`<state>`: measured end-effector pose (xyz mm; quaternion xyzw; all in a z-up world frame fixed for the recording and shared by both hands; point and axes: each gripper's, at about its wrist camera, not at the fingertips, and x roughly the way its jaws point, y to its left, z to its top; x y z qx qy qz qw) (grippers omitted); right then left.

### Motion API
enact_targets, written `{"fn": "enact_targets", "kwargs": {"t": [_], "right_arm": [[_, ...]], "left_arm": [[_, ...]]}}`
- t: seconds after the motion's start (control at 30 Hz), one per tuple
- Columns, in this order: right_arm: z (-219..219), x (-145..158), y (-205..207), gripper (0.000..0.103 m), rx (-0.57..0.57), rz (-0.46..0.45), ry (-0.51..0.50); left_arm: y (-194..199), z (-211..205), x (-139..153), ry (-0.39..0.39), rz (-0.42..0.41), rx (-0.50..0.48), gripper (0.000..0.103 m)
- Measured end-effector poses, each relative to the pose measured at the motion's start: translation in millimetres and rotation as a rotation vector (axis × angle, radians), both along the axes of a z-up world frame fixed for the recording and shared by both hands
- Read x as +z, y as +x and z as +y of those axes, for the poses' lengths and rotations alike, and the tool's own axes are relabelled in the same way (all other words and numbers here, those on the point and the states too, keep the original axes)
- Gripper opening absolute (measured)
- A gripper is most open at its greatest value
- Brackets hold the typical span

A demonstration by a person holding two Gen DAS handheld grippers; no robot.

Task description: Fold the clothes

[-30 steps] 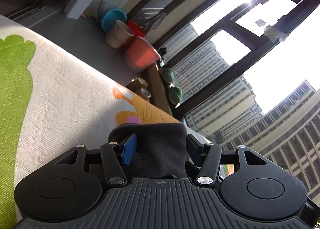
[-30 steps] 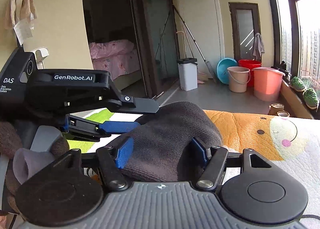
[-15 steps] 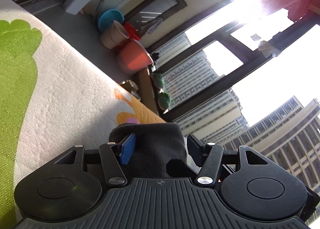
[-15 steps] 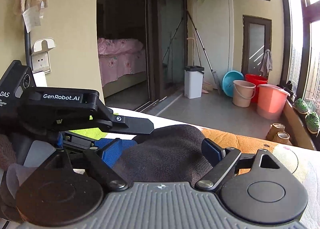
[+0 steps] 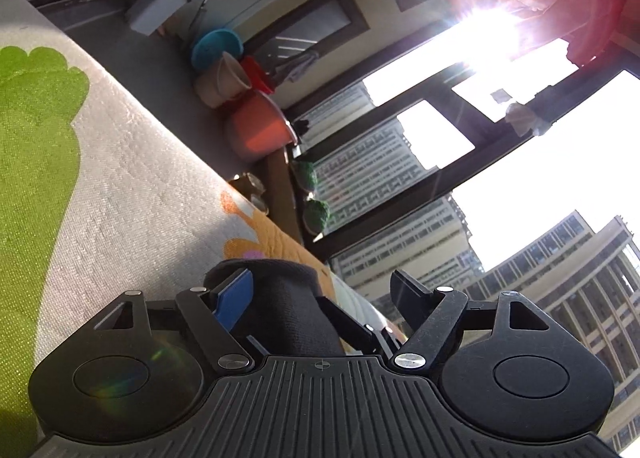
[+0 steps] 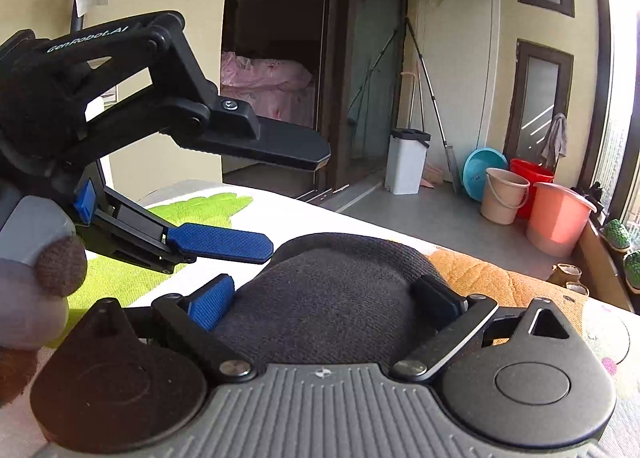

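Note:
A dark grey knitted garment (image 6: 332, 298) lies bunched between the fingers of my right gripper (image 6: 324, 294), which is closed on its sides just above the printed cloth (image 6: 500, 282). My left gripper (image 6: 280, 193) shows in the right wrist view at the left, jaws wide apart, lifted off the garment and empty. In the left wrist view my left gripper (image 5: 320, 294) is open; the garment (image 5: 292, 306) sits beside its blue left pad (image 5: 232, 298), clear of the right finger.
The table is covered by a white cloth with green (image 5: 28, 161) and orange (image 6: 480, 274) prints. Beyond the table edge stand buckets (image 6: 556, 217), a blue basin (image 6: 480, 169), a white bin (image 6: 408, 161) and a mop. Windows are at the right.
My left gripper has opened, let go of the garment and risen above it. My right gripper stays closed on the garment and has tilted upward.

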<state>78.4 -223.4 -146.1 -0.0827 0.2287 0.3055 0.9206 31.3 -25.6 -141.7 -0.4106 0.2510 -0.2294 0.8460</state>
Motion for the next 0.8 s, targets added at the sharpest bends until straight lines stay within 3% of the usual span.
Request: {"fn": "enact_targets", "kwargs": {"t": [0.17, 0.27, 0.33, 0.47, 0.6, 0.7, 0.8], "right_arm": [[4, -1, -3, 0.098, -0.013, -0.007, -0.011], [7, -1, -8, 0.098, -0.023, -0.024, -0.026], [7, -1, -10, 0.098, -0.033, -0.026, -0.034], [-3, 16, -19, 0.098, -0.065, -0.025, -0.022], [-27, 33, -42, 0.098, -0.125, -0.003, 0.058], [-28, 21, -48, 0.098, -0.116, 0.095, 0.042], [-22, -1, -45, 0.103, -0.108, 0.128, 0.030]], "left_arm": [[-5, -4, 3, -0.017, -0.040, -0.015, 0.069], [2, -12, -8, -0.001, 0.006, -0.033, 0.063], [5, -12, -12, 0.024, 0.020, -0.017, 0.049], [11, -3, -21, -0.038, 0.069, -0.019, 0.049], [10, -2, -21, -0.027, 0.070, -0.014, 0.049], [11, -2, -22, -0.028, 0.073, -0.012, 0.049], [10, 1, -22, -0.046, 0.079, -0.007, 0.049]]}}
